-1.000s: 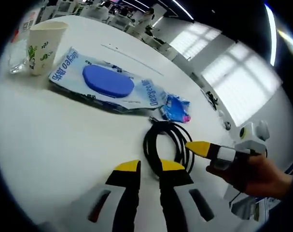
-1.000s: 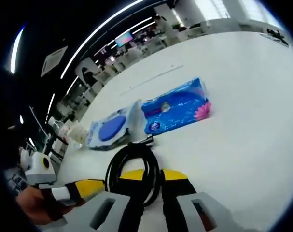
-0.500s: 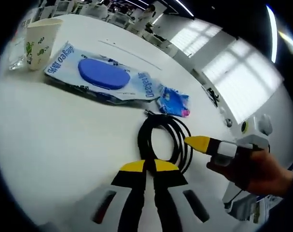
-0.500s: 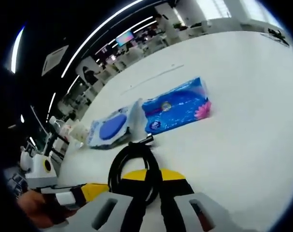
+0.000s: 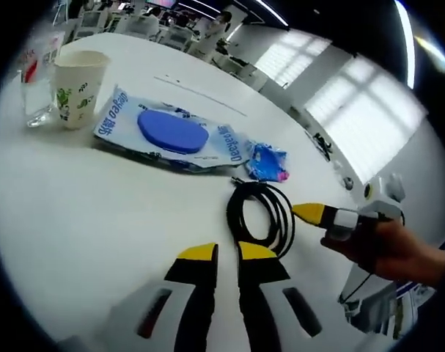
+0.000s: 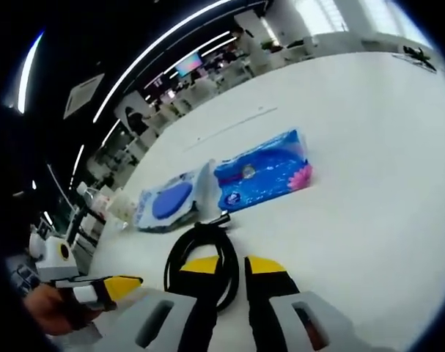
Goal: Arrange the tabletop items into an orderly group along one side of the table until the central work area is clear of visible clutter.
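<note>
A coiled black cable point(image 5: 234, 220) lies on the white table point(image 5: 75, 205), just beyond my left gripper point(image 5: 226, 253). That gripper's yellow-tipped jaws stand slightly open with nothing between them. My right gripper point(image 6: 232, 265) has its jaws around the right strand of the black cable point(image 6: 172, 264) and looks shut on it. In the left gripper view the right gripper point(image 5: 299, 213) comes in from the right, held by a hand, its tip at the coil's edge. A wet-wipes pack with a blue lid point(image 5: 171, 132) and a small blue tissue pack point(image 5: 266, 160) lie beyond the coil.
A paper cup point(image 5: 79, 86) and a clear glass point(image 5: 35, 88) stand at the far left by the wipes. The right gripper view has the tissue pack point(image 6: 262, 174), the wipes pack point(image 6: 169, 204) and bare table point(image 6: 369, 183) to the right. The left gripper point(image 6: 123, 281) sits low left.
My left gripper's jaws, shut half a second ago, have parted a little and drawn back from the coil. The right gripper stays on the cable's strand.
</note>
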A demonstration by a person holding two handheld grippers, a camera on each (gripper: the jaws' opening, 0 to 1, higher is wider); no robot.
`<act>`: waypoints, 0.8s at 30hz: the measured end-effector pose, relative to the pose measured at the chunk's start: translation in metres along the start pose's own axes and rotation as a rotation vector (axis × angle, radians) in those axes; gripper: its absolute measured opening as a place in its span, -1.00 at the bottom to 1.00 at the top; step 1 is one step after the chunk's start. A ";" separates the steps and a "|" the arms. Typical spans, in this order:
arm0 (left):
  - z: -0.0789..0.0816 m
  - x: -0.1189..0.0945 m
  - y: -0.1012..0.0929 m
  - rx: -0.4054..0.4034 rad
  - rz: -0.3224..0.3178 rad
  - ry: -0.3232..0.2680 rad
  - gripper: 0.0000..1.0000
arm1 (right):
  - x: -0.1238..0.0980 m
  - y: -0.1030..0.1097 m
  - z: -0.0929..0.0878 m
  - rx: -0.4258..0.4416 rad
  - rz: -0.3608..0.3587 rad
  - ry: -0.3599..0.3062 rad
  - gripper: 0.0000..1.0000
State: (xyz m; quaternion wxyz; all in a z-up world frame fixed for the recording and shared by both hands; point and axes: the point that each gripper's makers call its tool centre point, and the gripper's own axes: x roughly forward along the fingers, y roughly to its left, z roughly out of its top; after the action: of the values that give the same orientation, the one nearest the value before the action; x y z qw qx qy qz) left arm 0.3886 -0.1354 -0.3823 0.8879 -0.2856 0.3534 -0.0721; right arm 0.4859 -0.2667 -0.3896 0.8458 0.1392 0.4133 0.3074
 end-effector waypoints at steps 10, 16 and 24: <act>0.019 -0.056 0.015 0.022 0.007 -0.050 -0.77 | -0.019 0.013 -0.004 -0.067 0.027 -0.012 -0.69; 0.031 -0.080 0.028 0.074 0.018 -0.078 -0.76 | -0.026 0.022 -0.008 -0.123 0.052 -0.012 -0.66; 0.039 -0.097 0.035 0.130 0.021 -0.088 -0.73 | -0.044 0.039 -0.010 -0.224 0.070 -0.005 -0.57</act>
State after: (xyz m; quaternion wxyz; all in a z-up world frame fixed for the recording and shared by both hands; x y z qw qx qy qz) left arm 0.3403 -0.0565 -0.3219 0.9200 -0.2264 0.3114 -0.0728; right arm 0.4420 -0.2648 -0.3499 0.8457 0.0591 0.3693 0.3807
